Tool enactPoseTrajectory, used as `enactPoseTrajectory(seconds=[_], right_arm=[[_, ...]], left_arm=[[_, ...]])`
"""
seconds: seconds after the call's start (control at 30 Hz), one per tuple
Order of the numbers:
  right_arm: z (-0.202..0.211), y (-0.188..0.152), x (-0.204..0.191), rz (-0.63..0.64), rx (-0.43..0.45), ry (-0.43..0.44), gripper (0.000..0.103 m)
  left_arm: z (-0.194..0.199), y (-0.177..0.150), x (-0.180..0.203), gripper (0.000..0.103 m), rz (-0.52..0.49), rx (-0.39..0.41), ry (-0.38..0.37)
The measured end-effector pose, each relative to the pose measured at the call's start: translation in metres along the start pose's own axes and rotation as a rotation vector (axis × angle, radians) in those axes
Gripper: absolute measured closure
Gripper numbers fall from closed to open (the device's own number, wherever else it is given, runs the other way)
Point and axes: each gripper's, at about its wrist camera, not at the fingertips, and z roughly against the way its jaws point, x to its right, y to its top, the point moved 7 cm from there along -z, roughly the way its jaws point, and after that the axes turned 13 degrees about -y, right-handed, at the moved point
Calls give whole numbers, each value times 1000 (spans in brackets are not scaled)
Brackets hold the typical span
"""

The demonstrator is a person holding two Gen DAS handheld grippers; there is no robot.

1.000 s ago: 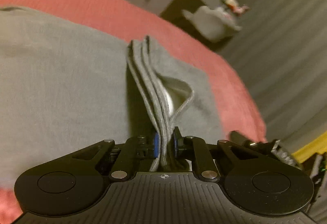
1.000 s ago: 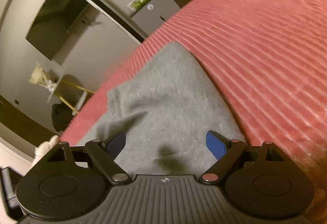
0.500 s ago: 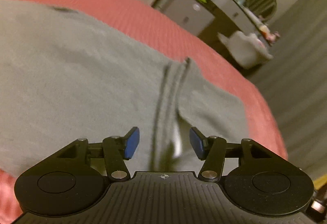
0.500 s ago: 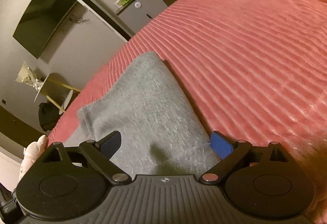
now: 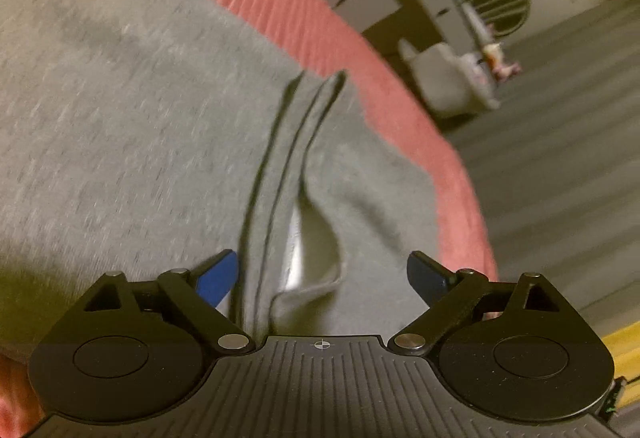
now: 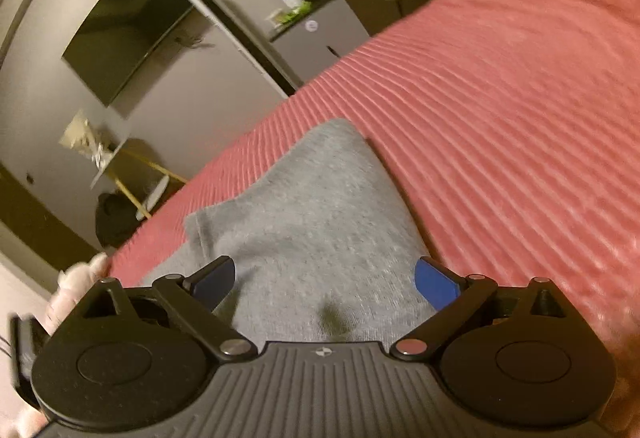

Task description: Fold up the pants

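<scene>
The pants (image 5: 132,126) are grey knit and lie on a pink ribbed bedcover (image 5: 304,22). In the left wrist view they fill most of the frame and run off its left edge, so their full outline cannot be made out. A stack of folded edges (image 5: 280,174) runs up from the left gripper (image 5: 322,272), and beside it one layer gapes open in a loose pocket whose inside is in shadow. The left gripper's jaws are opening; the stacked edges lie between the blue pads (image 5: 218,274) without being pressed by them. The picture is smeared, so the weave of the cloth is hard to read.

In the right wrist view a folded corner of the pants (image 6: 320,206) points up the bedcover (image 6: 500,126). The right gripper (image 6: 324,280) stands spread wide above the cloth, gripping nothing. A person's hand (image 6: 76,286) shows blurred at the left edge, partly behind the gripper body. The furniture (image 6: 320,34) beyond the bed is dim and indistinct.
</scene>
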Motion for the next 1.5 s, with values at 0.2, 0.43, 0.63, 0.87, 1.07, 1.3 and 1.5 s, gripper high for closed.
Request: enactPoseTrajectory(seconds=[0.2, 0.43, 0.63, 0.87, 1.07, 1.3, 1.5], right_arm=[[5, -1, -11, 58, 26, 26, 41], [-2, -13, -25, 148, -79, 9, 63], [-13, -22, -25, 172, -138, -34, 63], [-12, -18, -19, 131, -130, -38, 63], [-9, -19, -17, 117, -129, -34, 58], [-9, -18, -17, 110, -132, -28, 55], [-3, -21, -25, 155, -143, -24, 55]], left_arm=[[22, 12, -4, 18, -80, 127, 104], [4, -13, 25, 26, -218, -15, 47], [-15, -22, 18, 33, -258, -93, 151], [-1, -27, 8, 83, -245, -161, 189], [12, -36, 7, 81, -164, -187, 93], [38, -21, 10, 73, -144, -40, 50], [15, -34, 9, 73, -161, -156, 65]])
